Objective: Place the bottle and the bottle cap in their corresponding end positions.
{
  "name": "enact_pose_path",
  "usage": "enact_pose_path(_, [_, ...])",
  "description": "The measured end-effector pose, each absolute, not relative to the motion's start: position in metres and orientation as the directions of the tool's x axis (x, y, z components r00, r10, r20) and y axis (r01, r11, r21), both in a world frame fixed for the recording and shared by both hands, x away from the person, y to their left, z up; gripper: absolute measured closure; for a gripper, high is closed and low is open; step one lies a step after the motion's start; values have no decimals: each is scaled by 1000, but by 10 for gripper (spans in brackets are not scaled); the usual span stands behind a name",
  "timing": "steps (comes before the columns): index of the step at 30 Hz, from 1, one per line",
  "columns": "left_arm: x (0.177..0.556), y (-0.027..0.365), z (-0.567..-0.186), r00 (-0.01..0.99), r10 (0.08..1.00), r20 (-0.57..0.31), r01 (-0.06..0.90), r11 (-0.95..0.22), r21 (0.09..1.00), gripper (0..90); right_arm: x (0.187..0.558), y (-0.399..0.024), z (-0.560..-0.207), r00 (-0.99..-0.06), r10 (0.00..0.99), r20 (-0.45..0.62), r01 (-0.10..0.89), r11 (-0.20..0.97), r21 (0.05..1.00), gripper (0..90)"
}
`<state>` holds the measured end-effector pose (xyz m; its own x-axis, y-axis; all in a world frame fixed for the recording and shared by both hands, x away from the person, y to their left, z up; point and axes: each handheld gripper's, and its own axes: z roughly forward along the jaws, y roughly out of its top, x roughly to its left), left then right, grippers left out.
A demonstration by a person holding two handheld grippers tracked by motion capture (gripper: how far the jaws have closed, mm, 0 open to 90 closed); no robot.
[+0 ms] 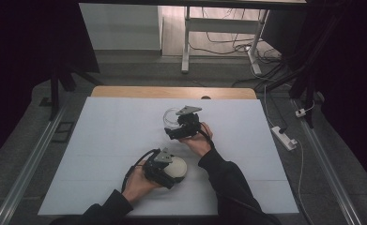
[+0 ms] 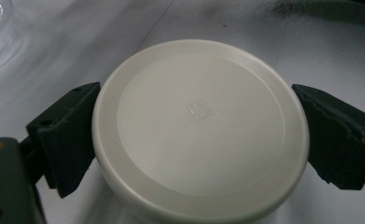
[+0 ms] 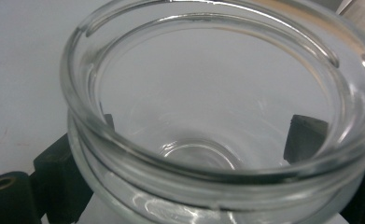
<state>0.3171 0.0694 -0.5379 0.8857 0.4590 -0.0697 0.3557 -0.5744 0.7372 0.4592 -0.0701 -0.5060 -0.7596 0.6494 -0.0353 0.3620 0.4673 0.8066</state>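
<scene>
White surface (image 1: 101, 154), wide and pale, wooden strip along its far edge. Near the near edge, slightly left of centre: cream round lid (image 1: 177, 168), lying flat, clamped at its rim on both sides by the jaws of the left tool (image 1: 164, 174). Toward the middle, a little nearer the far edge: clear glass jar (image 1: 172, 118), mouth open, gripped around its body below the rim by the right tool (image 1: 175, 133). Jar and lid apart.
</scene>
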Motion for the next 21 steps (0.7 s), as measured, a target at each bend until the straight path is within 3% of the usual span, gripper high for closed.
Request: enact_pose_path(21, [322,64,-542,891,452,-44,366,-658,658,65,461,-67,-512,-762,646,-41,361,477,801,62])
